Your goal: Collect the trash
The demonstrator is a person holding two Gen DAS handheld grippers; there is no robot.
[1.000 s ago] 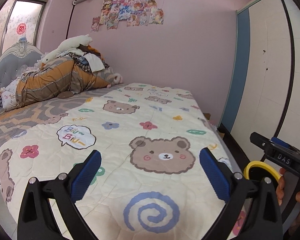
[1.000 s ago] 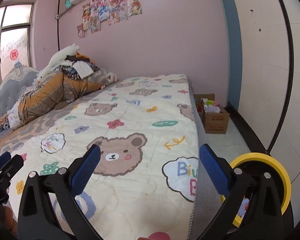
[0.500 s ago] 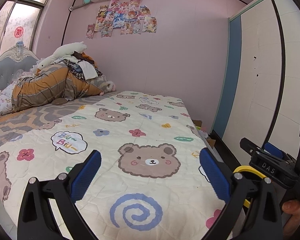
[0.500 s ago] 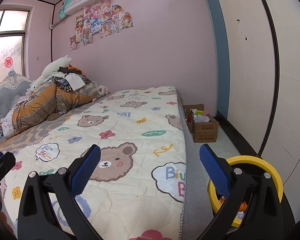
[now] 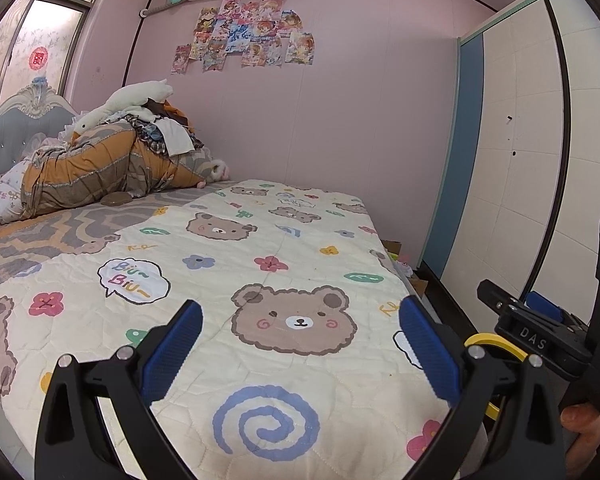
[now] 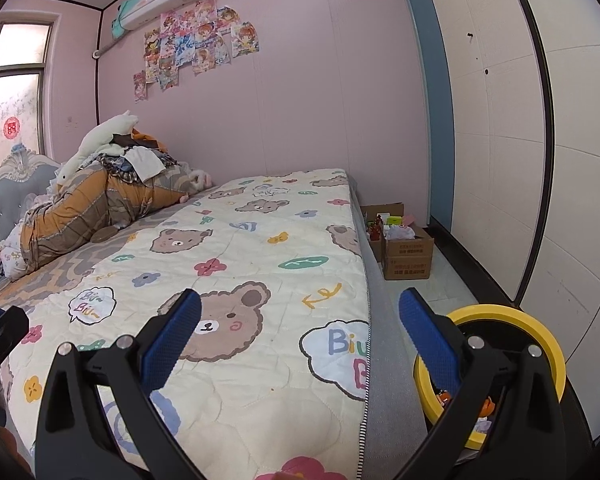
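Observation:
A yellow-rimmed black trash bin [image 6: 508, 320] stands on the floor beside the bed, with colourful scraps [image 6: 486, 406] inside. My right gripper [image 6: 300, 340] is open and holds nothing; its right finger overlaps the bin's rim. My left gripper [image 5: 300, 344] is also open with nothing between its blue pads, above the bear-print quilt [image 5: 260, 280]. In the left wrist view the bin's rim [image 5: 496, 340] shows behind the right finger, and the other gripper's black body [image 5: 540, 336] sits at the right edge with a hand [image 5: 584, 420] under it. I see no loose trash on the quilt.
A pile of bedding and a white plush [image 5: 112, 160] lies at the head of the bed. Cardboard boxes [image 6: 406, 252] full of small items stand on the floor by the bed's far corner. White wardrobe doors [image 6: 540, 140] line the right side.
Both views have pulled back and tilted up, showing more wall and ceiling. The bin sits lower and further right in the right wrist view. Both grippers stayed open.

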